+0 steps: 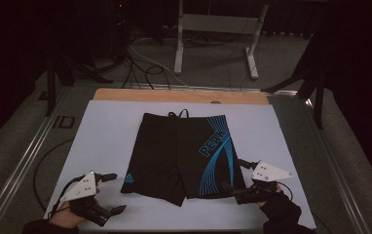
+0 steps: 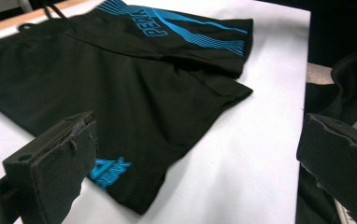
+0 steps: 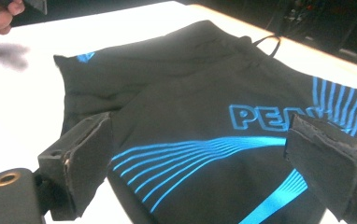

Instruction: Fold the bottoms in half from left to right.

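Black swim shorts with blue stripes [image 1: 179, 156] flat on white table [image 1: 106, 126]; left gripper [image 1: 110, 194] and right gripper [image 1: 236, 176] flank hems, fingers wide apart, holding nothing.

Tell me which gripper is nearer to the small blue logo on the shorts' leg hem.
Left. The left gripper sits just beside the small blue logo, off the shorts. The right gripper is at the opposite leg's hem.
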### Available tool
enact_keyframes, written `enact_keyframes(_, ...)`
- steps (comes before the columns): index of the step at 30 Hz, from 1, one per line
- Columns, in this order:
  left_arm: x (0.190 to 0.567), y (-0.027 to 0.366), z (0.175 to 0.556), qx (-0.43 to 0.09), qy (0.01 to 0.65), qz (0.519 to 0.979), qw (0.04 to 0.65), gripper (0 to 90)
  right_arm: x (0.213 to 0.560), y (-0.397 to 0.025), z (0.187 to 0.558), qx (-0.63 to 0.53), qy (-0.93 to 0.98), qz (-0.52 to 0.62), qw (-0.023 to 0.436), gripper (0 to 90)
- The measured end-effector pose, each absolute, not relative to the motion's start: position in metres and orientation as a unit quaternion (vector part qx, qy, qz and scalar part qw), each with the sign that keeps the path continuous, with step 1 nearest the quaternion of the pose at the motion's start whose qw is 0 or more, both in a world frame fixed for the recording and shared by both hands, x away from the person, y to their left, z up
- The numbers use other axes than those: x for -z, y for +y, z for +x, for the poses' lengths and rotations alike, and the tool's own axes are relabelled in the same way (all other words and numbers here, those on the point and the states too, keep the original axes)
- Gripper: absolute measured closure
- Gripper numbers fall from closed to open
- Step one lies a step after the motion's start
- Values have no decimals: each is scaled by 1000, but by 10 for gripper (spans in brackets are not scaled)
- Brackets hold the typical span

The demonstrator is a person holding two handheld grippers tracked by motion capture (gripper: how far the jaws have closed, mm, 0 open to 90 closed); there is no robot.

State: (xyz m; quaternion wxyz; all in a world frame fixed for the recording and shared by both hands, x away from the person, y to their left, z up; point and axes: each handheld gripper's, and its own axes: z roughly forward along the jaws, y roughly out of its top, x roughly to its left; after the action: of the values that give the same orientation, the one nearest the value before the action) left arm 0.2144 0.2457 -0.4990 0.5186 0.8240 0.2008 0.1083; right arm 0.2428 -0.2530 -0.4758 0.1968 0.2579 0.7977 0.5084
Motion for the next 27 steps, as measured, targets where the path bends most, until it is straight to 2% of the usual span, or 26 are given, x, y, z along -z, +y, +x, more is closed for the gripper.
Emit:
enact_keyframes(9,484,250,220,-113,199,832,505,4,451,-250,255,-507,797,251,212,86)
enact_keyframes(27,472,249,234,-116,221,835,491,4,430,-225,285,-515,794,232,225,86)
